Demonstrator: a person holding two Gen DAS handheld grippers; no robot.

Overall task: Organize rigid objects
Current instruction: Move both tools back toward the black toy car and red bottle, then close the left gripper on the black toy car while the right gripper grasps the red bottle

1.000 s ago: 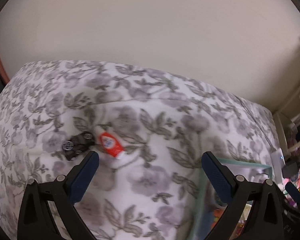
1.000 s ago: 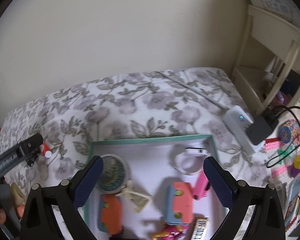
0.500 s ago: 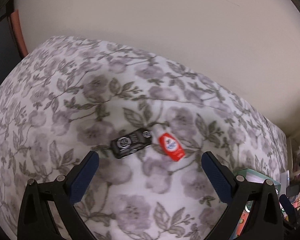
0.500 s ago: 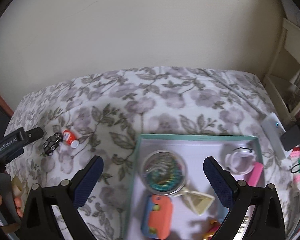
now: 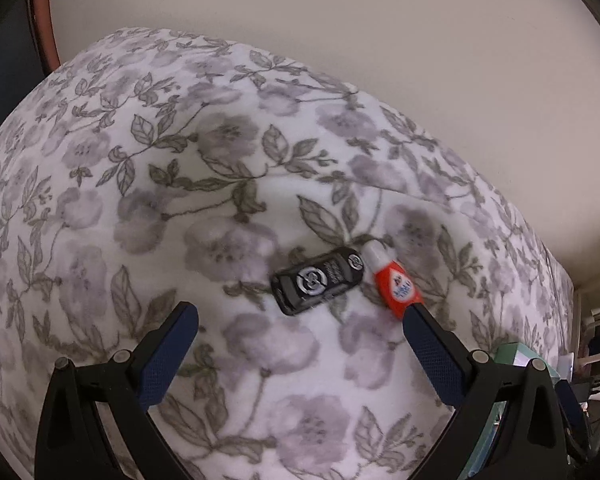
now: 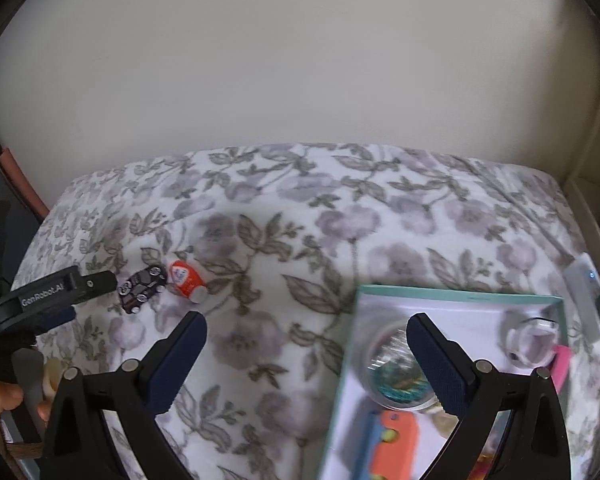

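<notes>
The left gripper hangs above the floral bedspread with its fingers spread wide and empty — just past them, right of centre frame, a black toy car lies touching a small red bottle. The right gripper is equally wide and empty — the teal-rimmed tray sits at lower right.

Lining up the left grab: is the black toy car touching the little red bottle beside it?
Cannot tell. In the left wrist view the black toy car and the red bottle lie side by side, the bottle's white cap right at the car's end, with no plain gap or contact.
</notes>
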